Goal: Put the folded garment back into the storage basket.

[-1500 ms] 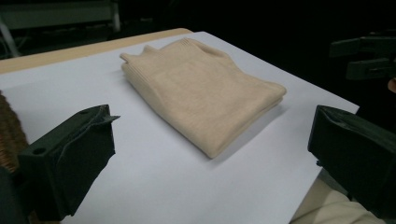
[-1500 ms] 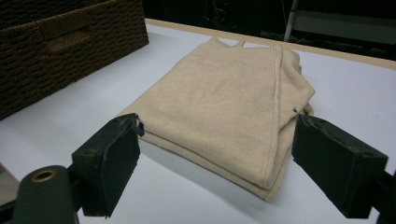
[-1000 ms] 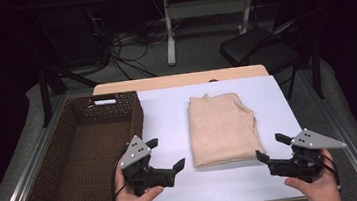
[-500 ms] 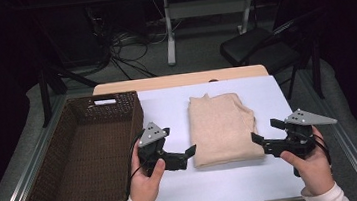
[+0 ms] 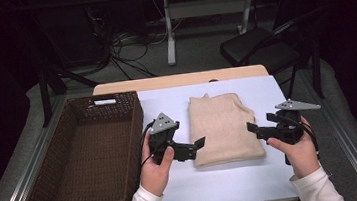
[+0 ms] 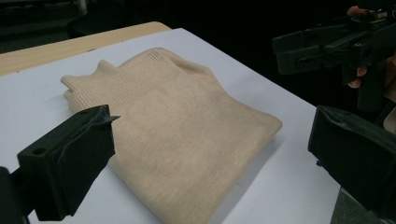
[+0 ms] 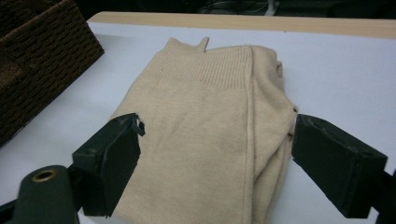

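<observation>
The folded beige sweater [image 5: 223, 127] lies flat on the white sheet covering the table [image 5: 266, 89], about mid-table, ribbed collar end toward the far edge and the folded end toward you (the right gripper view shows a lengthwise fold line running down it). Your left gripper [image 5: 195, 148] sits just beside the sweater's left edge near its near corner, fingers spread with nothing between them; in the left gripper view the two black fingers [image 6: 70, 163] frame the sweater's near end. Your right gripper [image 5: 253, 128] is at the sweater's right edge, pointing inward, fingers likewise spread and empty; in its own view they straddle the width of the garment. Whether either gripper touches the fabric, you cannot tell from these views. The brown wicker basket [image 5: 116, 104] stands on the table's left side, just beside your left hand [image 5: 156, 168], nothing visible inside it.
</observation>
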Demonstrator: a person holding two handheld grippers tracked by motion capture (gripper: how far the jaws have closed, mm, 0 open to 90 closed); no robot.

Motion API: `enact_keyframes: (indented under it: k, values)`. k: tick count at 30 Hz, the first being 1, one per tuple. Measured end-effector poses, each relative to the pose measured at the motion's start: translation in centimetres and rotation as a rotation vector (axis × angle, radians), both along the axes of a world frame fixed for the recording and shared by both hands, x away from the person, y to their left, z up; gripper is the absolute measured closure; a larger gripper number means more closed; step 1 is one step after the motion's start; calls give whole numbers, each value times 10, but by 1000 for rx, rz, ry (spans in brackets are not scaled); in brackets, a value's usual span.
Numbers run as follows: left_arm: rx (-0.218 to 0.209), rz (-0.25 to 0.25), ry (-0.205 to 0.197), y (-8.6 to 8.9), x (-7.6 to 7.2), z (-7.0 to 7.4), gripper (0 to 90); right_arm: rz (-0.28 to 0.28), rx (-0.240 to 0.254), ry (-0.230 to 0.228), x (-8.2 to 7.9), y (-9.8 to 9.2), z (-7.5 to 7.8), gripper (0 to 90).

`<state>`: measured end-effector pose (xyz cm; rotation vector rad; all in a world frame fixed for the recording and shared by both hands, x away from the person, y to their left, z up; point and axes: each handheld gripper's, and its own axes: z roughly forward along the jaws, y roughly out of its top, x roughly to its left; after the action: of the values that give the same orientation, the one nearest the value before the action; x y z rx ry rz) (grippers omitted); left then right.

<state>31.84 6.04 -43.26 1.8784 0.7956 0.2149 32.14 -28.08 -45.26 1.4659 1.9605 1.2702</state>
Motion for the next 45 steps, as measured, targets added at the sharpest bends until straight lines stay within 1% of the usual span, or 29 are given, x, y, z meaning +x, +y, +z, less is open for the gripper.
enact_keyframes:
  k: [1, 2, 3, 5, 7, 10, 11, 12, 13, 14, 15, 16, 17, 20, 21, 22, 23, 24, 25, 31, 32, 33, 34, 38, 39, 41, 42, 43, 45]
  values:
    - [0, 0, 0, 0, 0, 0, 3, 0, 0, 0, 0, 0, 0, 148]
    - [12, 4, -3, -2, 3, -2, 3, -10, 15, 23, 3, 0, -4, 148]
    - [14, 14, -5, -3, 5, -3, 3, -12, 11, 27, 4, 0, -6, 148]
    - [14, 16, 0, -4, 9, -5, 3, -23, 5, 45, 6, -1, -10, 149]
    - [18, 24, 3, -6, 13, -7, 3, -20, 24, 72, 8, -3, -15, 149]
    - [20, 32, 9, -8, 17, -10, 3, -28, 33, 86, 10, -5, -20, 149]
    - [28, 44, 21, -10, 20, -13, 3, -40, 51, 112, 11, -8, -23, 149]
    - [31, 46, 23, -11, 22, -15, 4, -36, 59, 118, 12, -9, -24, 149]
    - [33, 50, 26, -11, 24, -16, 3, -41, 82, 132, 12, -10, -26, 151]
    - [32, 51, 38, -12, 26, -18, 3, -40, 94, 143, 13, -11, -27, 152]
    - [32, 51, 38, -12, 26, -18, 3, -40, 94, 143, 13, -11, -27, 152]
    - [37, 67, 52, -14, 31, -20, 3, -42, 107, 171, 14, -14, -29, 156]
    - [35, 73, 55, -15, 33, -22, 4, -42, 111, 167, 14, -14, -31, 158]
    - [28, 90, 86, -17, 40, -26, 3, -46, 112, 180, 14, -16, -33, 160]
    - [28, 90, 86, -17, 40, -26, 3, -42, 112, 184, 14, -17, -34, 161]
    - [22, 107, 116, -19, 45, -29, 4, -45, 122, 193, 14, -17, -35, 163]
    - [22, 107, 116, -19, 45, -29, 3, -41, 122, 192, 15, -18, -36, 166]
    - [24, 112, 131, -20, 48, -31, 3, -41, 131, 198, 14, -18, -36, 168]
    - [15, 114, 154, -21, 53, -34, 4, -36, 124, 198, 15, -18, -37, 172]
    - [1, 143, 210, -22, 68, -41, 4, -39, 127, 207, 15, -19, -39, 186]
    - [1, 143, 210, -22, 68, -41, 3, -39, 127, 207, 15, -19, -39, 186]
    - [-6, 152, 237, -23, 73, -44, 3, -35, 113, 211, 16, -18, -42, 179]
    - [-6, 152, 237, -23, 73, -44, 4, -32, 114, 212, 16, -18, -42, 178]
    - [-10, 156, 279, -23, 82, -49, 4, -38, 113, 224, 16, -16, -44, 176]
    - [-20, 162, 303, -23, 86, -52, 4, -37, 112, 223, 16, -16, -44, 176]
    - [-25, 168, 326, -23, 90, -54, 4, -33, 113, 217, 17, -17, -45, 176]
    - [-25, 168, 326, -23, 90, -54, 5, -33, 113, 217, 17, -17, -45, 176]
    - [-26, 173, 338, -23, 92, -56, 5, -42, 123, 220, 17, -18, -45, 176]
    - [-28, 190, 347, -24, 96, -59, 6, -40, 127, 217, 17, -19, -45, 176]
